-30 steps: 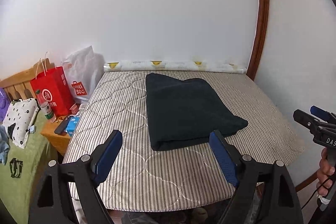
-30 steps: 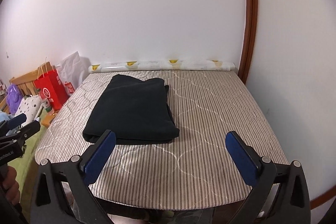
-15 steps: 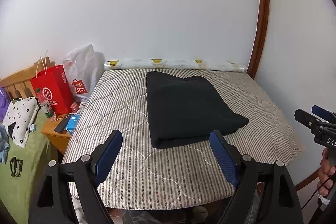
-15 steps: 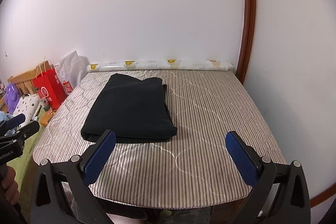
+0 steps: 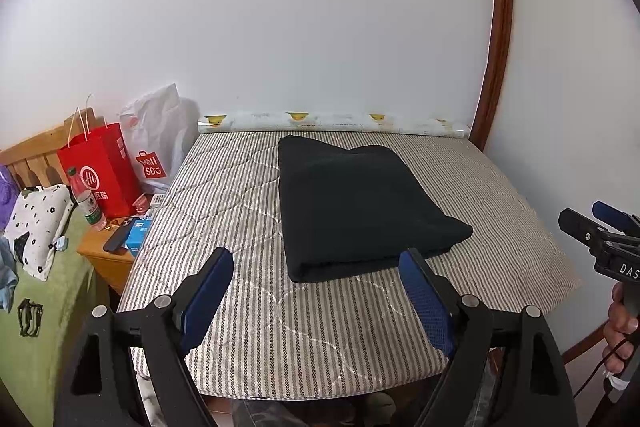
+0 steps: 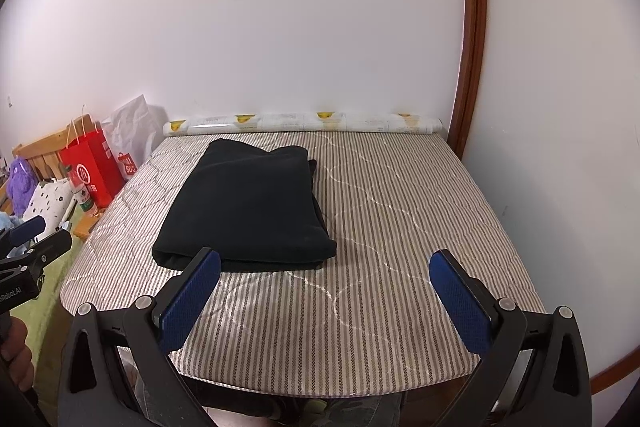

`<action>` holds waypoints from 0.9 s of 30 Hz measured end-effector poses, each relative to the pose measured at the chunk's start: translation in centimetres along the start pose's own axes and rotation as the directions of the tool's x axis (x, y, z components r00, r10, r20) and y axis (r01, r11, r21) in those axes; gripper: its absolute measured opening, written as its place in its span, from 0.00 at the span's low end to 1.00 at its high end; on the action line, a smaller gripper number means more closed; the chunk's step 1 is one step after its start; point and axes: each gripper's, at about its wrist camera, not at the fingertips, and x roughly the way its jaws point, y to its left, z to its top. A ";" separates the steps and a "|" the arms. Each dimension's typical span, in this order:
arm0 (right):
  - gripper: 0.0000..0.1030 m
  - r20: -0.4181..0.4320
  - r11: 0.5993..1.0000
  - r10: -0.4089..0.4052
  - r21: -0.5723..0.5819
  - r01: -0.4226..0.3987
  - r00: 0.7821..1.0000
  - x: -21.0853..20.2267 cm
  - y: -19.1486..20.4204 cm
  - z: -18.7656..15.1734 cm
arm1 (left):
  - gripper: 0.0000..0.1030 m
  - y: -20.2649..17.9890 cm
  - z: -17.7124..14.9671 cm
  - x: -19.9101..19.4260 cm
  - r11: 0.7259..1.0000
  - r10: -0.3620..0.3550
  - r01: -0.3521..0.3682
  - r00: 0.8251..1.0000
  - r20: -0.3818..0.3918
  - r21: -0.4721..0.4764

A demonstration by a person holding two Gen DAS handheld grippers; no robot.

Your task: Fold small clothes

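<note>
**Two open grippers held at the foot of a mattress, a folded dark garment ahead**

Left gripper (image 5: 316, 277): its blue-padded fingers (image 5: 208, 291) are spread wide with nothing between them. They hang in the air over the near edge of the striped quilted mattress (image 5: 320, 339), touching nothing.

Right gripper (image 6: 325, 281): its fingers (image 6: 460, 301) are likewise spread wide and empty, held over the same near edge. It also shows at the far right of the left wrist view, with part of the person's hand below it.

The black folded garment (image 5: 356, 203) lies flat on the mattress, straight ahead of the left gripper and just beyond its fingertips. Its near folded edge falls within the gap between those fingers. From the right gripper the garment (image 6: 248, 203) lies ahead and to the left, with its near right corner about in line with the middle of that gripper's gap. The garment's long axis runs away from the grippers toward the wall. Judging by this, the left gripper is the nearer one.

Beyond the garment, a printed paper roll (image 5: 332, 123) lies along the wall. Left of the mattress stand a red paper bag (image 5: 102, 171) and a white shopping bag (image 5: 160, 143).
</note>
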 end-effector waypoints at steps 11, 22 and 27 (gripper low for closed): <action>1.00 0.001 1.000 0.000 0.007 0.000 1.000 -0.2 -0.3 -0.1 | 0.82 -0.2 -0.1 0.0 1.000 -0.007 0.007 1.000 -0.002 0.003; 1.00 0.001 1.000 0.003 0.000 -0.003 1.000 0.0 -0.6 0.1 | 0.82 0.0 -0.2 0.0 1.000 -0.004 0.004 1.000 -0.001 0.002; 1.00 0.003 1.000 0.004 -0.003 -0.004 1.000 -0.1 -0.7 0.1 | 0.82 0.3 -0.2 -0.1 1.000 -0.009 0.009 1.000 -0.001 0.001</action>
